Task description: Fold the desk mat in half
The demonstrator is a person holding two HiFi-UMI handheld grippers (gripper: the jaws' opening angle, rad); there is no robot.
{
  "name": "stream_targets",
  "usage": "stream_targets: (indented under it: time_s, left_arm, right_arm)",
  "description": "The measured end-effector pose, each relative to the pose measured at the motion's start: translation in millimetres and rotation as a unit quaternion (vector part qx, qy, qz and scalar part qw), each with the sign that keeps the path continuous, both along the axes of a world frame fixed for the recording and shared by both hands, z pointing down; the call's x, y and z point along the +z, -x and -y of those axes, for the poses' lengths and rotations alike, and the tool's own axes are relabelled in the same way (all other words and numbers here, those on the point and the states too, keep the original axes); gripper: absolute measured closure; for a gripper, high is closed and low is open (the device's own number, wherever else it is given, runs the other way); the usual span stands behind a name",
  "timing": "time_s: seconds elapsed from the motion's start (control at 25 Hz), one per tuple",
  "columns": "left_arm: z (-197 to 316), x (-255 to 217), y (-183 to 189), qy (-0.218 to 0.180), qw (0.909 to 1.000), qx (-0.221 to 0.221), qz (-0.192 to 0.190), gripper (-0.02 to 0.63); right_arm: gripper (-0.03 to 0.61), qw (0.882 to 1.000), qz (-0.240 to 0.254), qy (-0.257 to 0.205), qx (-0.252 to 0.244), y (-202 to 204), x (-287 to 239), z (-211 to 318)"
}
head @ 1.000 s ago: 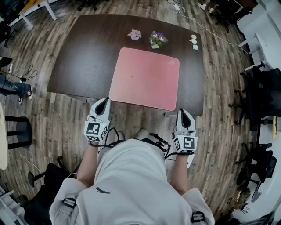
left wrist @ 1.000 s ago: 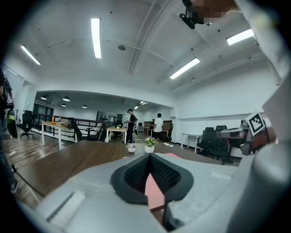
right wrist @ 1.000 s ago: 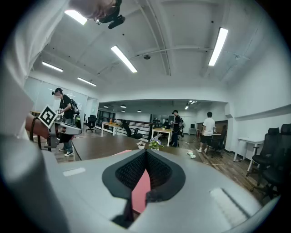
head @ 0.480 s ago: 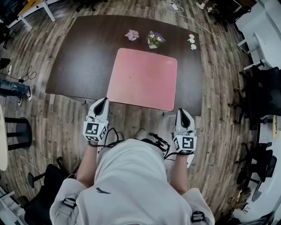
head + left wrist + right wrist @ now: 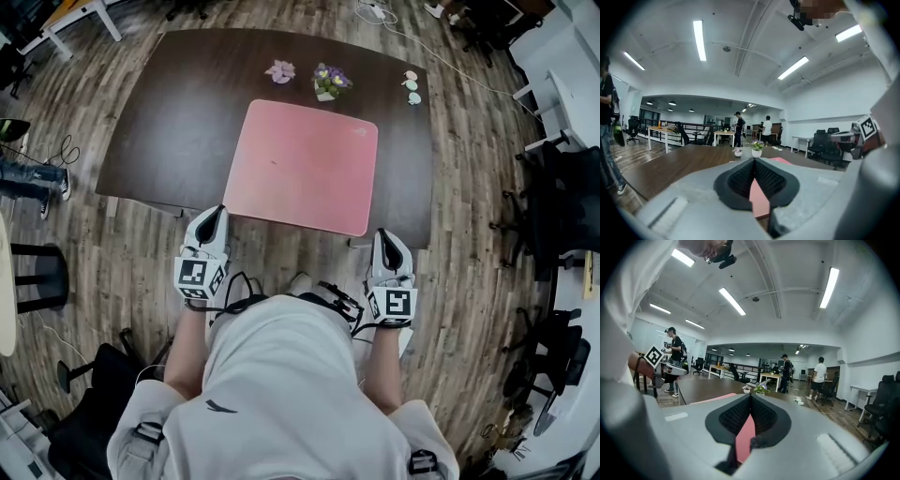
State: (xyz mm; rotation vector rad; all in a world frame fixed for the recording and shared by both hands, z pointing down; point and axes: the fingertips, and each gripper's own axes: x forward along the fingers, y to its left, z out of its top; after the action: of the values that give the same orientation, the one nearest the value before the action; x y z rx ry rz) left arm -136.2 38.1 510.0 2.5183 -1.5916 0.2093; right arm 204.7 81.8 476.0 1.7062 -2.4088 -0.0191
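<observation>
I am holding the white left gripper with the marker cube (image 5: 212, 216) clenched on nothing. It is sitting just off the near left corner of the flat pink rectangular desk mat (image 5: 305, 164). The matching white right gripper (image 5: 385, 236) is also clamped together and empty, hovering just outside the mat's near right corner. In both gripper views the ribbed black pads are meeting at the tip, and the pink showing below them is the mat lying farther off, not something pinched.

The mat is lying fully spread on the dark brown wooden tabletop (image 5: 178, 103), its near edge running along the tabletop's near edge. I judge that placement is letting me reach both front corners from where I am standing. I am pointing the two grippers roughly level and one to each corner, so the near edge can be lifted evenly and carried over to the far edge. The small potted flowers (image 5: 328, 82) and the pale pink flower ornament (image 5: 279, 71) are standing beyond the far edge, apart from the mat. The fold is not yet begun; both grippers will need to open first.
</observation>
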Motion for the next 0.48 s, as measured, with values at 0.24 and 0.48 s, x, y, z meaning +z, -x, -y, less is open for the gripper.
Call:
stream_targets:
  time_s: [0.24,0.48]
  left_arm:
    - [4,-2,-8,-0.002,0.9997,-0.026,-0.002,0.607]
    - [12,-8,-17,-0.008,0.9986,-0.051,0.0,0.607]
  right_arm:
    - [0.574,1.0,-0.003,0.005,-0.018,-13,2,7]
    - [0.574,0.999,0.005,0.005,-0.035,-27,5,20]
